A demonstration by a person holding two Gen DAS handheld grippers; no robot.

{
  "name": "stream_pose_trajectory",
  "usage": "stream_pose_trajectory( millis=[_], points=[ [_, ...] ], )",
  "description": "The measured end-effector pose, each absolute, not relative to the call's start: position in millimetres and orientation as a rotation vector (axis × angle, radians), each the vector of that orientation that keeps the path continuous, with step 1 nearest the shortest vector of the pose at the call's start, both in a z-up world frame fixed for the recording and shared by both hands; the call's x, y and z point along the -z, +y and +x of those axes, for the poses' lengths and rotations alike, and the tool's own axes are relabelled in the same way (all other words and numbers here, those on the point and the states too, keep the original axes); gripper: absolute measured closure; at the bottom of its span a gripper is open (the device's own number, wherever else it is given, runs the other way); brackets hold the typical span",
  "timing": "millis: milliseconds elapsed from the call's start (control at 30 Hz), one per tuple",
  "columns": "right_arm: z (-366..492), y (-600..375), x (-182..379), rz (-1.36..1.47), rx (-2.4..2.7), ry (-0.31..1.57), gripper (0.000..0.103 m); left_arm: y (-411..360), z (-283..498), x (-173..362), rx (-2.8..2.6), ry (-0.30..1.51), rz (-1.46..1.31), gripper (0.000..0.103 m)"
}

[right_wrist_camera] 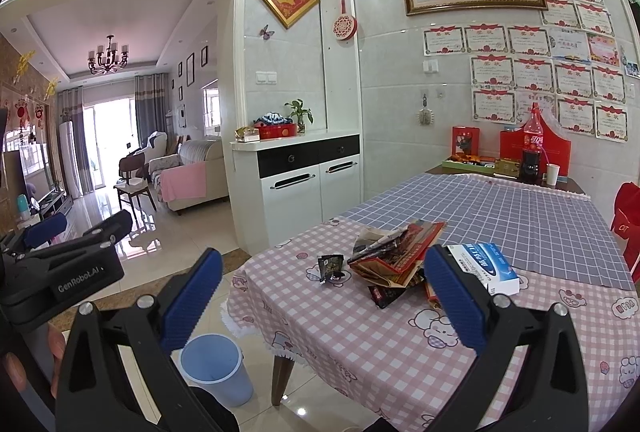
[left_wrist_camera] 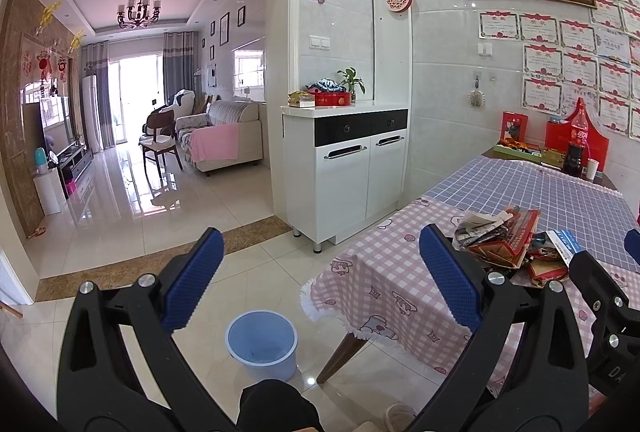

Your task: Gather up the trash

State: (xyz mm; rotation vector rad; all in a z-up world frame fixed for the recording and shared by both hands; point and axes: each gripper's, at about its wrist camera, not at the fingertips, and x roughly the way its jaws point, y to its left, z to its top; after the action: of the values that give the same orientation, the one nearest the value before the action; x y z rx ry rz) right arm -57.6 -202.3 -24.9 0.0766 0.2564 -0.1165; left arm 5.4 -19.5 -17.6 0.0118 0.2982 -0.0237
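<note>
Low in the left wrist view, the left gripper (left_wrist_camera: 320, 274) fills the bottom of the frame with its blue-padded fingers spread wide and nothing between them. Just beyond, at lower centre, a pale blue bin (left_wrist_camera: 262, 346) stands upright on the tiled floor, beside the corner of the table (left_wrist_camera: 372, 292) with its pink checked cloth. The trash pile (left_wrist_camera: 508, 244) of crumpled wrappers and a torn red carton lies on that cloth at centre right, right of this gripper's right finger and partly hidden behind it.

Along the bottom of the right wrist view, the right gripper (right_wrist_camera: 322, 272) is likewise wide apart and empty. The trash pile (right_wrist_camera: 396, 256) lies ahead, seen between its fingers and nearer the right one. This view shows what the other hides: a small dark wrapper (right_wrist_camera: 331, 267) lying apart to the left of the pile, and a blue and white box (right_wrist_camera: 486, 266) partly behind the right finger. The bin (right_wrist_camera: 216, 368) sits at lower left, partly behind the left finger. Farther back, a cola bottle (right_wrist_camera: 532, 147) stands at the far end of the table against the wall.
</note>
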Motion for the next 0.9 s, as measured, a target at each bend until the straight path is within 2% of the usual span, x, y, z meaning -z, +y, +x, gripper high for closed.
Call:
stream_pose_trajectory(
  millis=[900],
  points=[
    [-52.8, -199.1, 26.3, 0.076, 0.114, 0.264, 0.004, -14.4, 8.9, 18.9, 0.023, 0.306, 0.011, 0.007]
  ],
)
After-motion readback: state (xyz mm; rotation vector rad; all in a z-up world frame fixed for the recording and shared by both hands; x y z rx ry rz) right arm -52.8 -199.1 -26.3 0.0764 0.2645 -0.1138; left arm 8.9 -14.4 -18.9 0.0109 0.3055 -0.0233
